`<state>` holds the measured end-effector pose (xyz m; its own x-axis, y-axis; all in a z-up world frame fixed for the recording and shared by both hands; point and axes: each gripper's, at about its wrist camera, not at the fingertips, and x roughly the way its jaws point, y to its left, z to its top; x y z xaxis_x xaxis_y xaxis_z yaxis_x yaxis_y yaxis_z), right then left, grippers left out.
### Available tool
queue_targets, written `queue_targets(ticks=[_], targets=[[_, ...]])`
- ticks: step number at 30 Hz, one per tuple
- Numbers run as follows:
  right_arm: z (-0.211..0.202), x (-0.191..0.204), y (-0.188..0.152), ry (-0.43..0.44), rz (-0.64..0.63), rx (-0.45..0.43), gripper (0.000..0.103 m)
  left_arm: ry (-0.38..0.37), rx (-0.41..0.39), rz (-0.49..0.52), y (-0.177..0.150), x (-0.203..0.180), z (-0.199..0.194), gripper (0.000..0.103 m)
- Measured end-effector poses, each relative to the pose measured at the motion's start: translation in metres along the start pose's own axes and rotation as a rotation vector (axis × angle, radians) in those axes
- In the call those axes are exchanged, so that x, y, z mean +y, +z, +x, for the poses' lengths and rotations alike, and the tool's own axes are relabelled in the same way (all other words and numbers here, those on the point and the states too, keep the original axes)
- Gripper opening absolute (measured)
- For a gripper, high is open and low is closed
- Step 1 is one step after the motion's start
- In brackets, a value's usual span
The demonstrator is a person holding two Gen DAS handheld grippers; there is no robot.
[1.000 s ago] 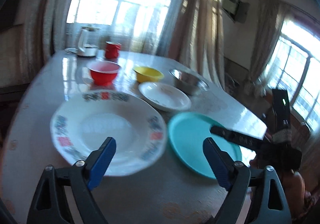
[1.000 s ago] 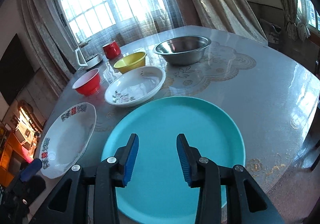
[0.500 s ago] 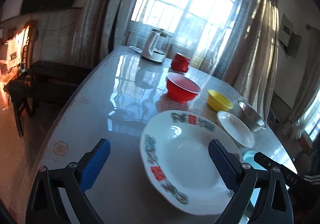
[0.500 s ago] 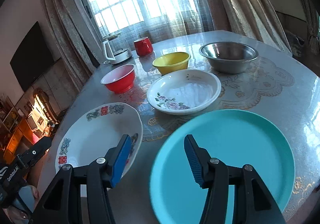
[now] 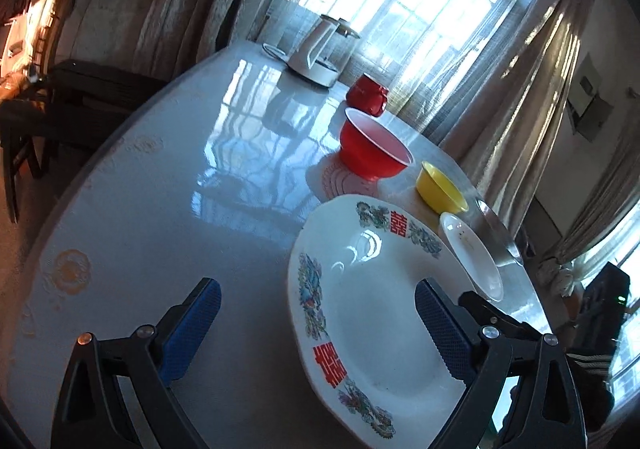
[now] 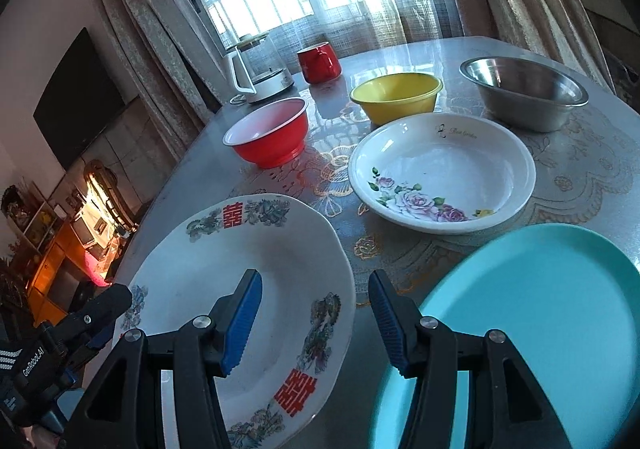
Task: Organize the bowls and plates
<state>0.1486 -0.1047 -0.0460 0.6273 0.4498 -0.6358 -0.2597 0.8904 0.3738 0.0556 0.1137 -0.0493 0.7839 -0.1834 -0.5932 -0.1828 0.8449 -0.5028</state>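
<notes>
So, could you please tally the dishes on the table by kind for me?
Plates: 3, namely patterned plate, floral plate, teal plate
Bowls: 3, namely red bowl, yellow bowl, steel bowl
Mugs: 1, the red mug
Total: 7

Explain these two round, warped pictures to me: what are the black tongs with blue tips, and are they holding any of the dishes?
No robot here: a person carries a hand-held two-finger tool in each hand, each with a wide-angle camera looking along its fingers, hence the bulging view. One picture comes from the left gripper, the other from the right gripper. Both stand open and hold nothing.

On the table lie a white patterned plate, a floral plate, a teal plate, a red bowl, a yellow bowl and a steel bowl. Further back are a red mug and a kettle. Both grippers hover by the patterned plate, the right one astride its edge.
</notes>
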Motion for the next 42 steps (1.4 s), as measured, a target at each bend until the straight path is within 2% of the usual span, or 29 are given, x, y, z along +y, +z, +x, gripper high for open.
queue_targets(ticks=[3, 5, 7, 9, 11, 12, 25, 29, 42], targets=[[0.008, 0.002, -0.001, 0.012, 0.002, 0.02, 0.055, -0.014, 0.033, 0.009, -0.002, -0.004, 0.005, 0.087], [0.013, 0.003, -0.002, 0.028, 0.004, 0.035, 0.05, -0.02, 0.036, 0.008, -0.001, -0.005, 0.006, 0.083], [0.017, 0.004, -0.003, 0.035, 0.009, 0.048, 0.05, -0.021, 0.04, 0.009, 0.0, -0.004, 0.007, 0.079], [0.017, 0.003, -0.003, 0.046, 0.02, 0.052, 0.05, -0.027, 0.061, 0.019, 0.0, -0.006, 0.011, 0.059], [0.019, 0.003, -0.002, 0.051, 0.022, 0.058, 0.049, -0.031, 0.075, 0.031, 0.0, -0.009, 0.014, 0.053], [0.019, 0.003, -0.003, 0.049, 0.019, 0.059, 0.049, -0.048, 0.098, 0.034, 0.0, -0.009, 0.017, 0.044], [0.015, -0.005, -0.005, 0.097, 0.059, 0.056, 0.04, -0.073, 0.089, 0.018, 0.0, -0.004, 0.015, 0.043], [0.006, 0.0, -0.009, 0.089, 0.026, 0.035, 0.036, -0.08, 0.082, 0.022, 0.001, -0.004, 0.014, 0.043], [-0.016, 0.012, -0.012, 0.061, -0.072, -0.007, 0.034, -0.129, 0.075, 0.083, -0.002, -0.016, 0.008, 0.043]])
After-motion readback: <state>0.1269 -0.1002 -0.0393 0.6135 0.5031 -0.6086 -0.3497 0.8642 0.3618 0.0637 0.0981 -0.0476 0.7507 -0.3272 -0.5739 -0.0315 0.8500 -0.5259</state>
